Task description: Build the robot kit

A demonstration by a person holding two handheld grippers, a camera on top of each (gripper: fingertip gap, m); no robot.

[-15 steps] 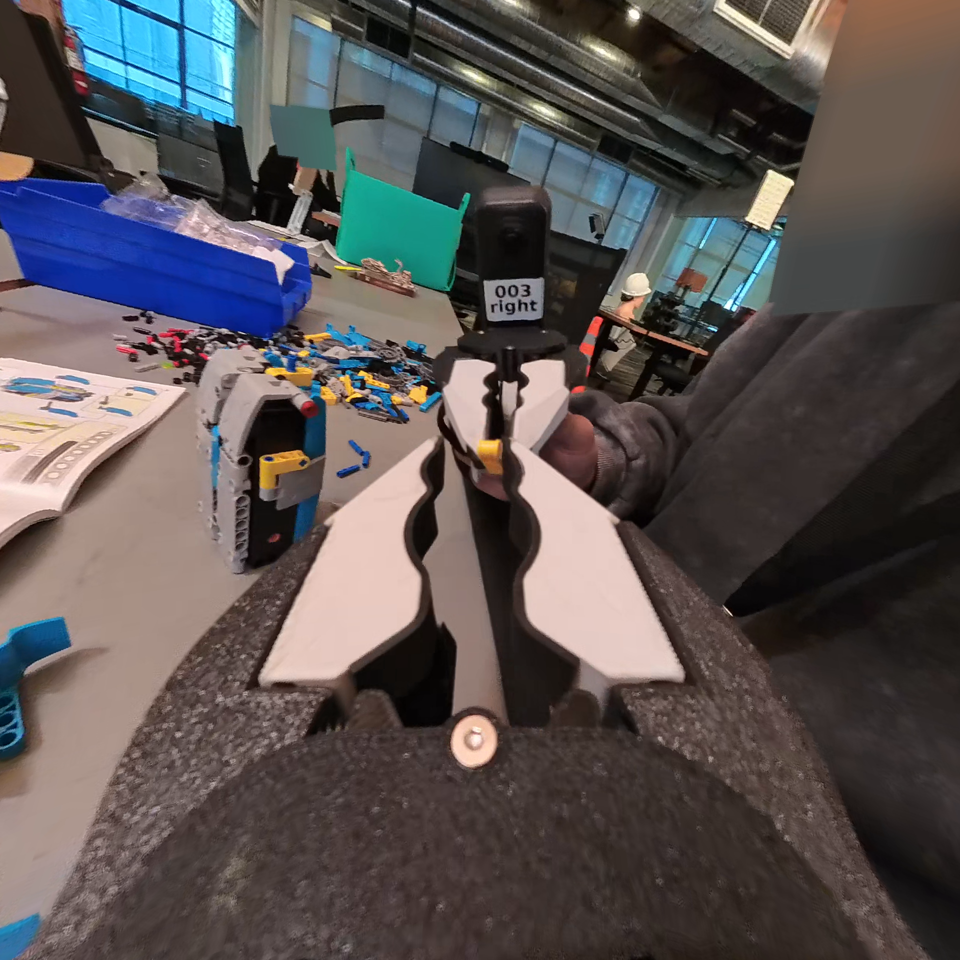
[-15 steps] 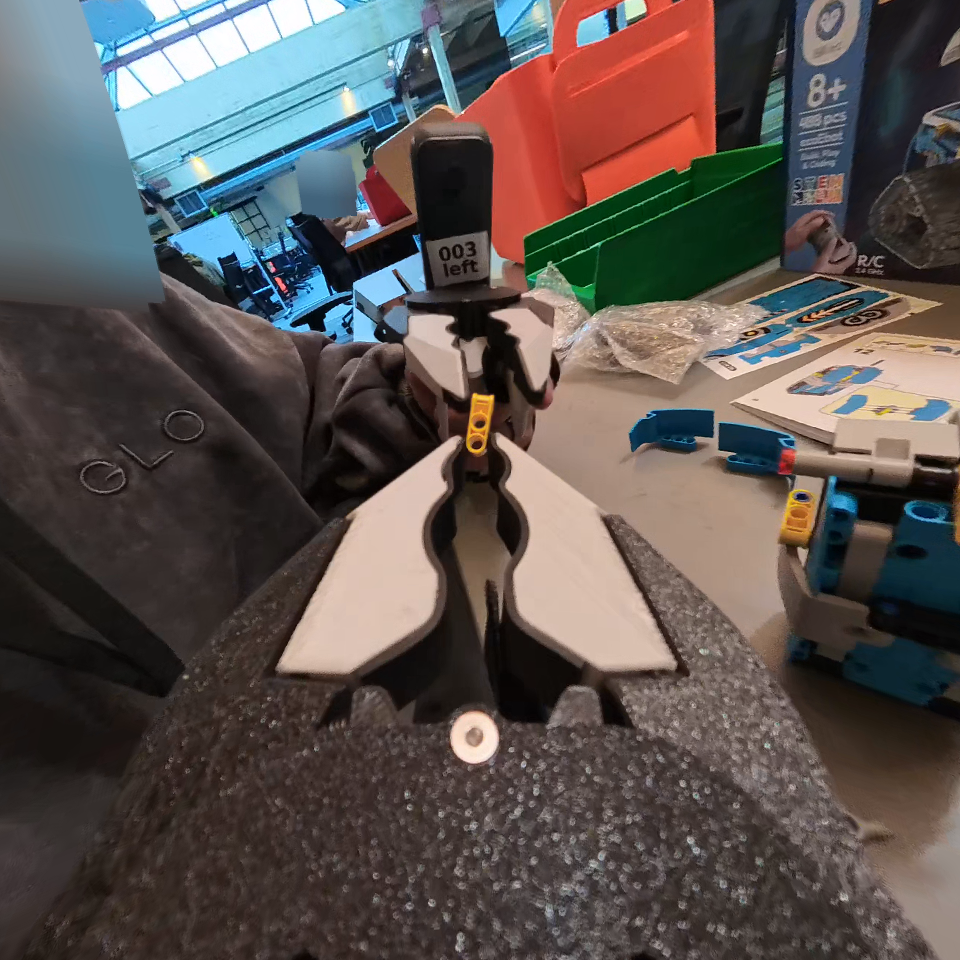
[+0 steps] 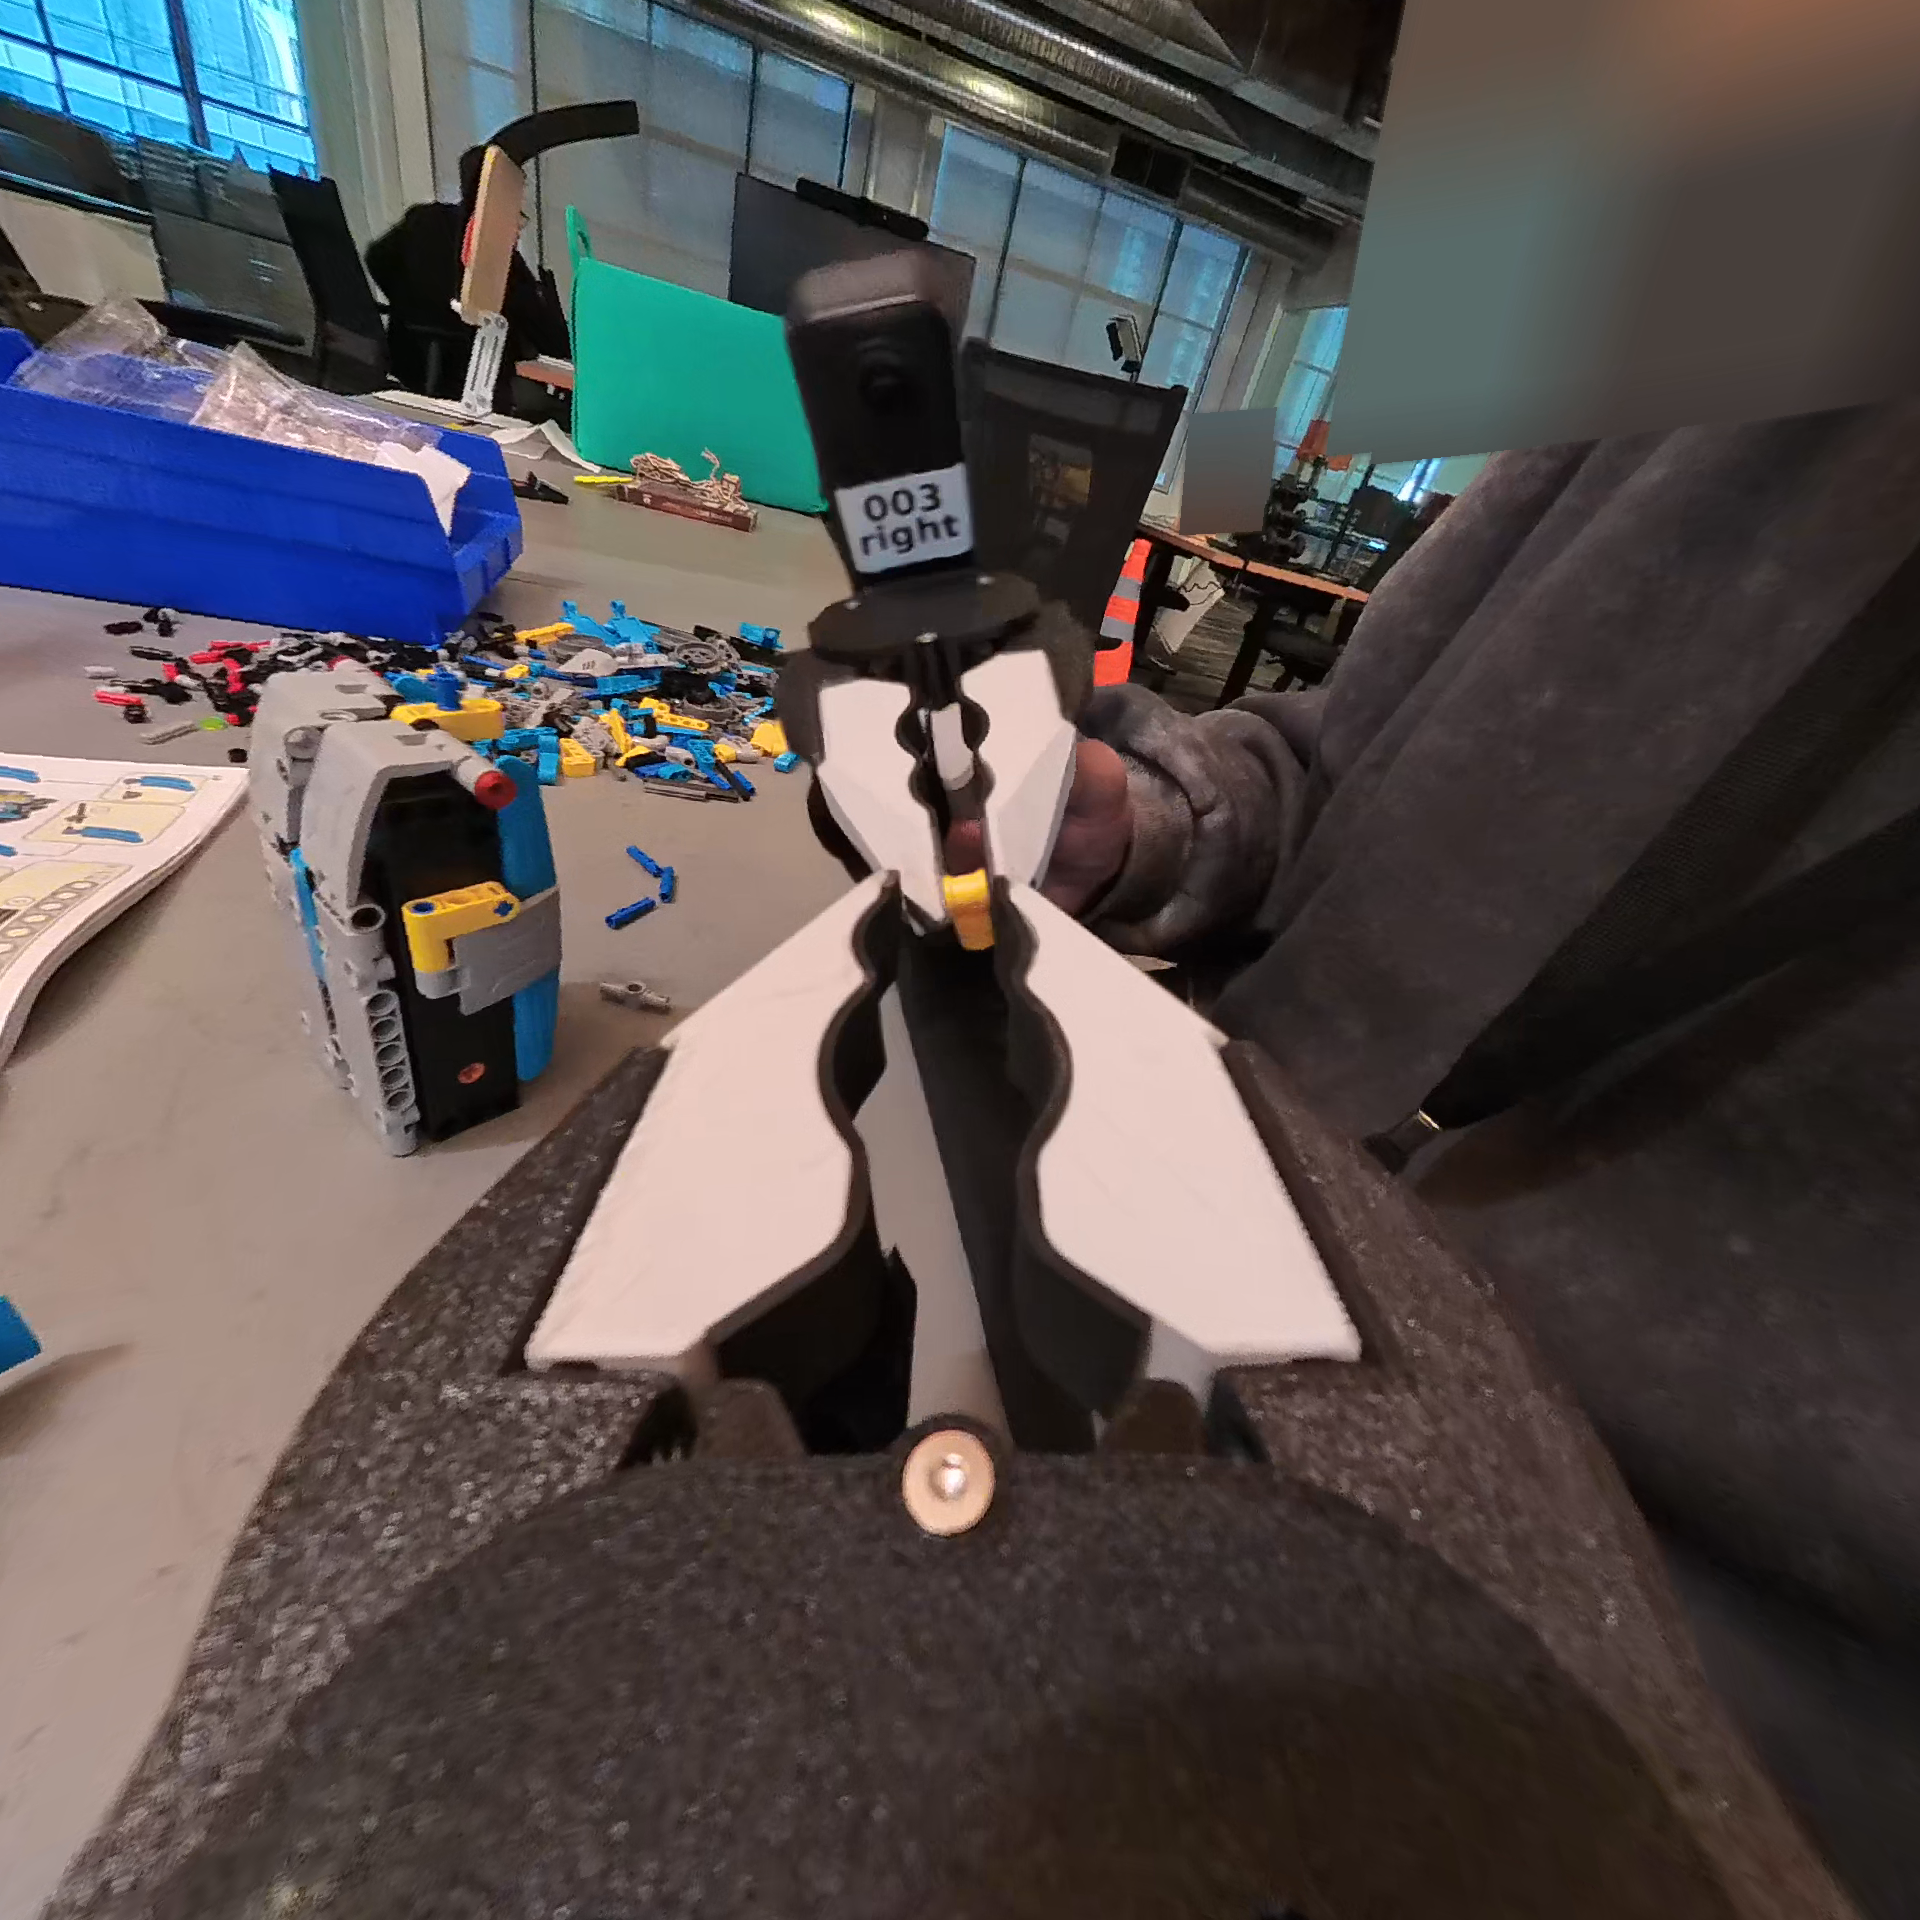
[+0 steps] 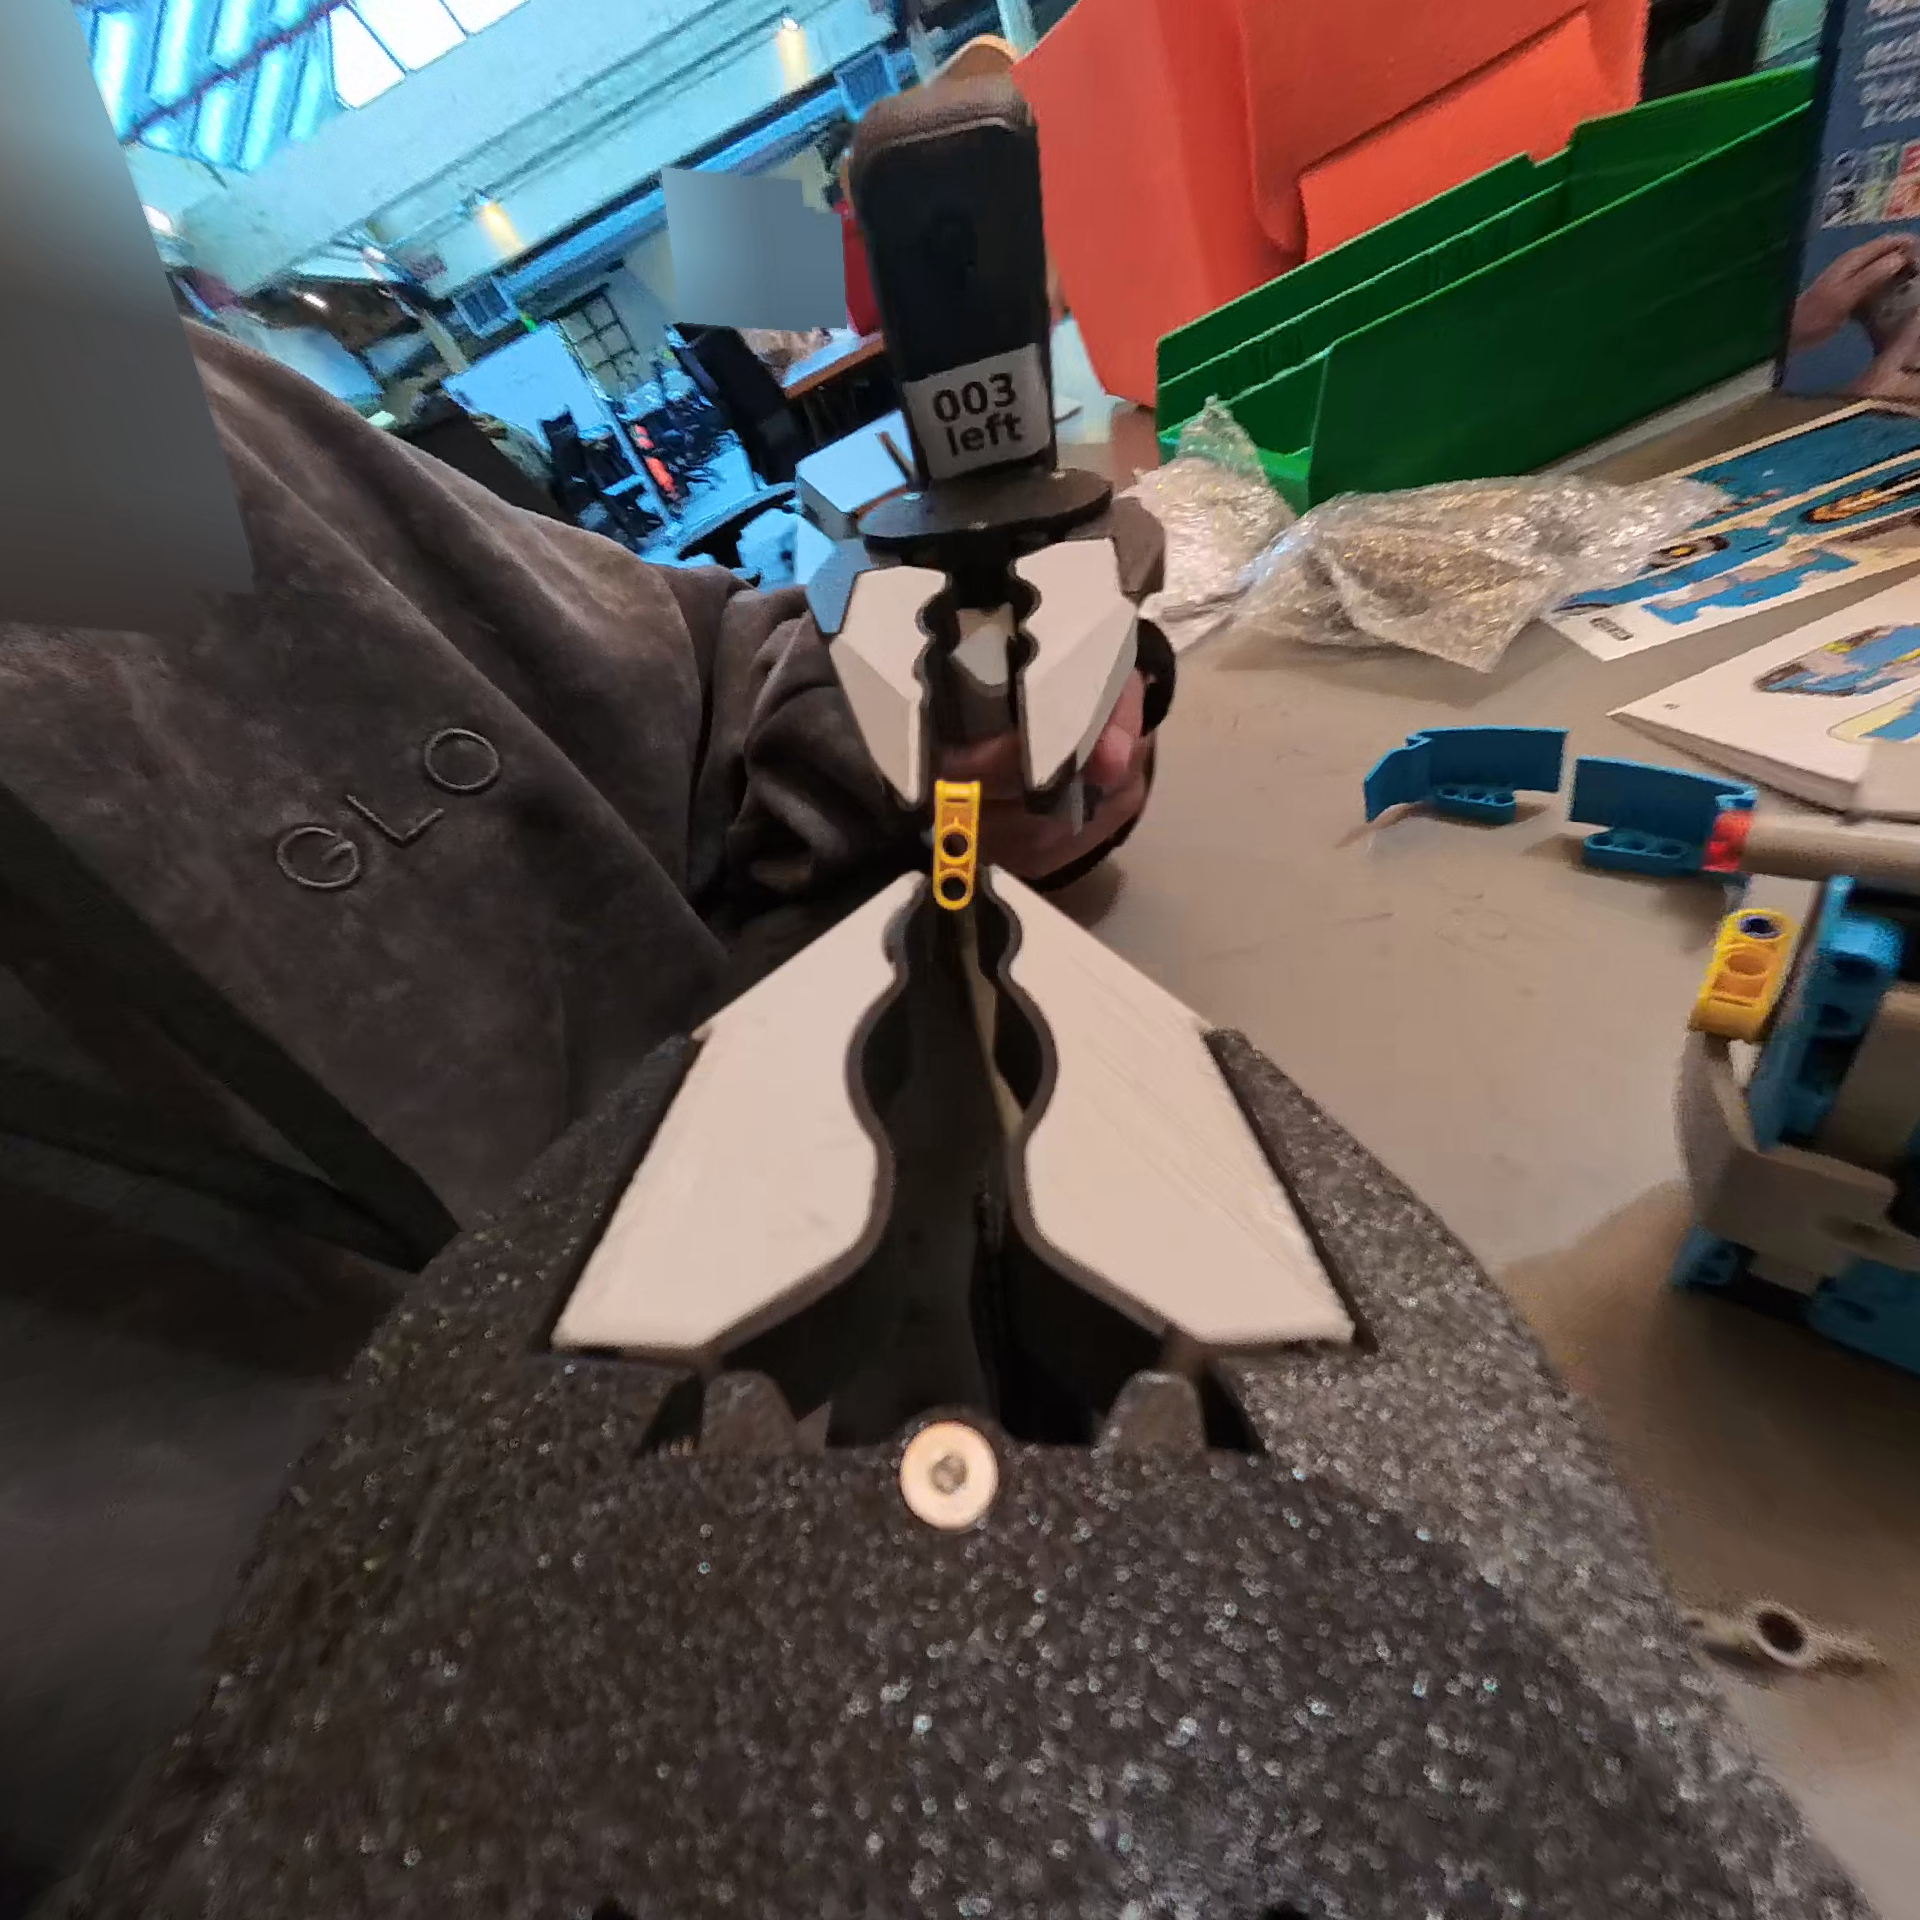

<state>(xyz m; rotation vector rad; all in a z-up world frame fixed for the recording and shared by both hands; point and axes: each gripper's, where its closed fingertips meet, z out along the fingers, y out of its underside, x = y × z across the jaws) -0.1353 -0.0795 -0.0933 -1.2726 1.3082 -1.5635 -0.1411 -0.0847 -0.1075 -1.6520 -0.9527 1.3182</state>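
Observation:
My two grippers face each other tip to tip above the table's near edge. My right gripper (image 4: pixel 954 883) is shut on the lower end of a small yellow holed beam (image 4: pixel 956 842), which stands upright. My left gripper (image 4: pixel 977 800) is opposite it, narrowly open, with its tips on either side of the beam's upper end and its left tip close to it. In the left wrist view the beam (image 3: pixel 968 906) sits between my left gripper's (image 3: pixel 945 888) tips, and the right gripper (image 3: pixel 940 912) leans in from behind. A hand shows behind each gripper.
A part-built grey, black and blue brick model (image 3: pixel 405 914) (image 4: pixel 1818 1091) stands on the grey table (image 3: pixel 156 1195). Around it are loose pieces (image 3: pixel 582 707), a blue bin (image 3: pixel 239 520), instruction booklets (image 3: pixel 83 862) (image 4: pixel 1787 707), two blue curved pieces (image 4: pixel 1465 774), plastic bags (image 4: pixel 1455 561) and a green bin (image 4: pixel 1507 364). A person's dark sweatshirt (image 3: pixel 1558 831) is close by. My two grippers' fingertips are within a few centimetres of each other.
Both grippers have tilted slightly, and the right one now leans left in the left wrist view. The yellow beam stays between the tips in the same place.

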